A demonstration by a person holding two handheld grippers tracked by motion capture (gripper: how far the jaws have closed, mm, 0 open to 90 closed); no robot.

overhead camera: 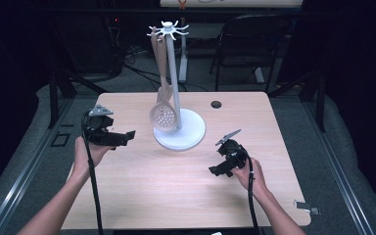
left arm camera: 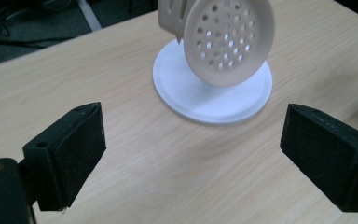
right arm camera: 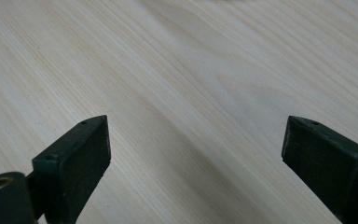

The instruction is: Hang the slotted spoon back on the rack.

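The skimmer (overhead camera: 164, 116) hangs from the rack (overhead camera: 175, 78) at mid-table, its holed bowl low against the post, above the round base. My left gripper (overhead camera: 121, 138) sits just left of it, jaws wide and empty; my right gripper (overhead camera: 219, 170) rests over bare table (overhead camera: 176, 196), wide too. I judge the skimmer light, stiff, smooth plastic that swings freely, so I'd pinch the flat handle above the bowl

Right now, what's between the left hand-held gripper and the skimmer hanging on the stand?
Only bare tabletop in the left gripper view: the open left hand-held gripper faces the skimmer with nothing between.
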